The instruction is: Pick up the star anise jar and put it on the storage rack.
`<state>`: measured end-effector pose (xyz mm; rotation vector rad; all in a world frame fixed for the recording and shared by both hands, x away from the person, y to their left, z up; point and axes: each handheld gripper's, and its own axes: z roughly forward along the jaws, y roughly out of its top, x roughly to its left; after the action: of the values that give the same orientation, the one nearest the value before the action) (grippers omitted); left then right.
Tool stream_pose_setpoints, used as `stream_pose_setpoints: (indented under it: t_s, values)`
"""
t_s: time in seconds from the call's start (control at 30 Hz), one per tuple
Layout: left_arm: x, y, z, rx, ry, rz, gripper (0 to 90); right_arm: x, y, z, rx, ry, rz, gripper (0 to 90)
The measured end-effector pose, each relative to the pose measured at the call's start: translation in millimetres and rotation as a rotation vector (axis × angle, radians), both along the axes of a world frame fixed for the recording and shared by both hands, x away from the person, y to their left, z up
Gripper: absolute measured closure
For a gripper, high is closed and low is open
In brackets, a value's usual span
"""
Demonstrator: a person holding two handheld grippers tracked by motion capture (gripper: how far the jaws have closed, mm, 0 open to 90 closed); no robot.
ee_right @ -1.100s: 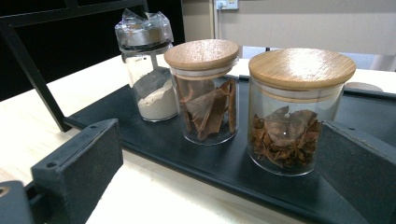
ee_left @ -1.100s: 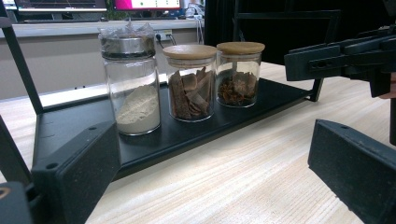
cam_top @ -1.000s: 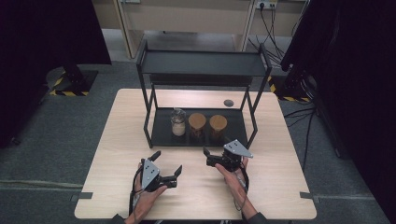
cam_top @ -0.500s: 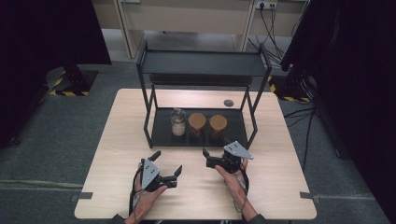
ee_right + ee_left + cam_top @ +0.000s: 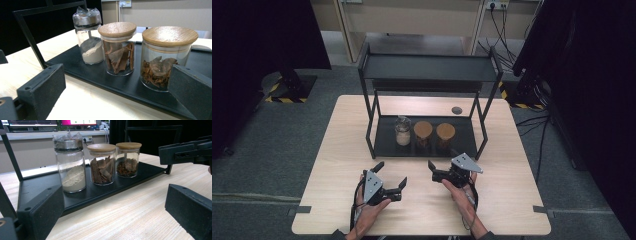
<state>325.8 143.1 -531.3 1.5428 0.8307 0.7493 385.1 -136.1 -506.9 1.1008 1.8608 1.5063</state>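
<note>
Pale wood-grain tabletop carries a black metal two-tier rack whose flat lower tray rests directly on the wood. Three jars stand in a row on that tray, close together. At the person's left is a clear glass jar with a plastic-wrapped metal cap, partly filled with pale powder, as seen in the left gripper view and the right gripper view. In the middle stands a clear glass jar with a round wooden lid holding brown bark-like sticks. At the person's right stands a second wooden-lidded glass jar holding crumpled brown pieces. All three are upright with lids on. A small dark round disc lies on the table behind the rack. The left gripper rests low on the table in front of the tray, its jaws spread wide and holding nothing. The right gripper sits just before the tray's front edge, nearest the two wooden-lidded jars, jaws likewise spread wide and empty. Neither gripper touches a jar. A hand grips each tool from the near edge.
</note>
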Motion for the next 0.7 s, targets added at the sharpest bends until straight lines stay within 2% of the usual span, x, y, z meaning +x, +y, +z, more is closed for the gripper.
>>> stream_pose_setpoints:
  t_s: [0.7]
  values:
    - [0.1,0.1,0.0,-0.001,0.001,0.000,2.0,-8.0,1.7,-1.1,0.000,-0.016,0.012,1.7]
